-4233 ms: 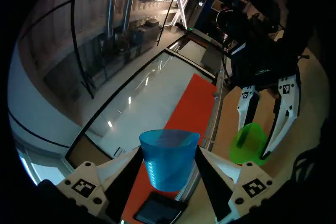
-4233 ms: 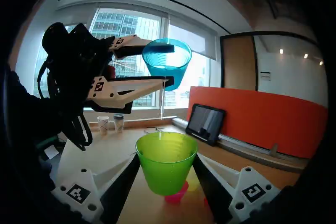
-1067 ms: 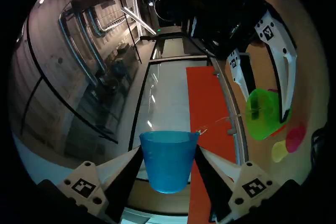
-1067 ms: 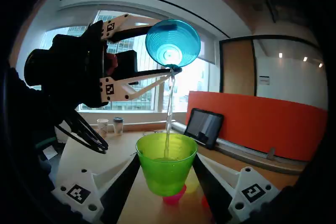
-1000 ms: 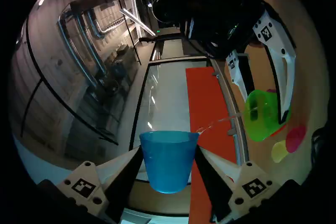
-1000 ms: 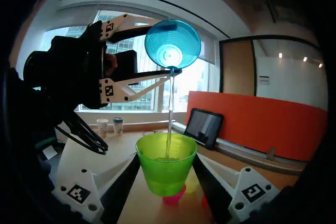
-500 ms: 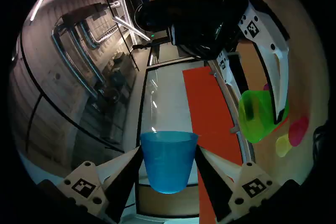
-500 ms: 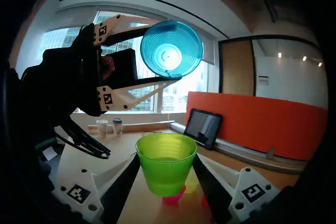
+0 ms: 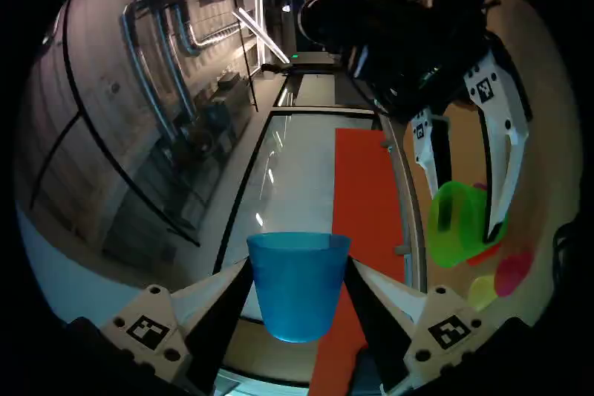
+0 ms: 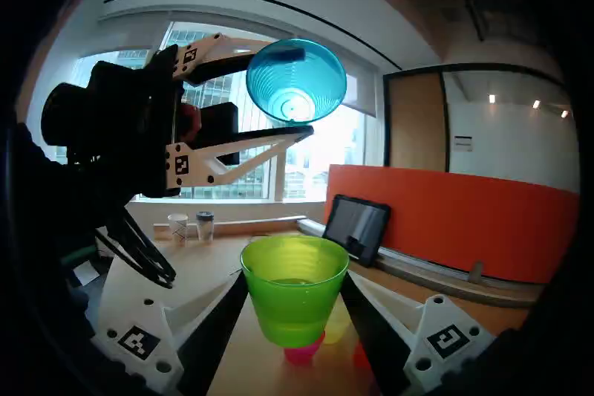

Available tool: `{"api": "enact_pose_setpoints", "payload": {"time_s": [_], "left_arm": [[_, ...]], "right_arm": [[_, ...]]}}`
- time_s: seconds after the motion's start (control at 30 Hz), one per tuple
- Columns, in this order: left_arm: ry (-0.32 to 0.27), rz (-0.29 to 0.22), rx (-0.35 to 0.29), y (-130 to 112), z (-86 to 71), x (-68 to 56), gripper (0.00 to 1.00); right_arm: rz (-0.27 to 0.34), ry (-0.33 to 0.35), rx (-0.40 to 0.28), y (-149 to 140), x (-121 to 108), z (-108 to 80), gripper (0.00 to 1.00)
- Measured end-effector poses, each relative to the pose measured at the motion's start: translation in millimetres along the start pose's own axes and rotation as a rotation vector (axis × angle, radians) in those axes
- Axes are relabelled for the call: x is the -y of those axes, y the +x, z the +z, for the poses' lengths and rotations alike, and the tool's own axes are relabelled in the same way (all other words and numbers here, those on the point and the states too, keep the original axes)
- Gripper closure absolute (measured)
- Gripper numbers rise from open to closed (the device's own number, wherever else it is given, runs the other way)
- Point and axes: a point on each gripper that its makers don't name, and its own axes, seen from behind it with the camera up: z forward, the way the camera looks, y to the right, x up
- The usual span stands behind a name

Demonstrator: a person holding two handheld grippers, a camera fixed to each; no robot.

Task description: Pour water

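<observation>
In the left gripper view my left gripper (image 9: 297, 299) is shut on a blue cup (image 9: 298, 284). The right gripper view shows that blue cup (image 10: 295, 82) high up and tipped on its side, its mouth facing the camera, no water running from it. My right gripper (image 10: 295, 299) is shut on a green cup (image 10: 295, 288) with some water in its bottom, held upright below the blue one. Off to the right in the left gripper view, the green cup (image 9: 457, 221) sits between the right gripper's white fingers (image 9: 505, 143).
A wooden table (image 10: 245, 359) lies below, with pink (image 10: 303, 354) and yellow cups behind the green one. A dark tablet (image 10: 356, 226) leans against an orange partition (image 10: 475, 210). Two paper cups (image 10: 187, 226) stand by the window. A hand and cables hang at the left.
Water was streaming from the blue cup into the green cup a second ago; the stream has stopped. The blue cup has tipped back a little and moved slightly left.
</observation>
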Motion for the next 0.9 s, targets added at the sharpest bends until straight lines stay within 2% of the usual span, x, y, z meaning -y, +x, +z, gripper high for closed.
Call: {"api": "enact_pose_setpoints", "payload": {"time_s": [0.23, 0.43, 0.9], "left_arm": [[0.008, -0.265, 0.036, -18, -1.1, 9.4, 0.16], [0.006, -0.467, 0.07, -31, -4.4, 13.8, 0.16], [-0.004, -0.857, 0.127, -59, -10.9, 14.8, 0.15]], "right_arm": [[-0.003, -0.011, -0.01, 5, -2, -3.0, 0.12], [-0.004, -0.02, -0.016, 9, -5, -5.2, 0.12], [-0.015, -0.037, -0.02, 11, -9, -8.3, 0.12]]}}
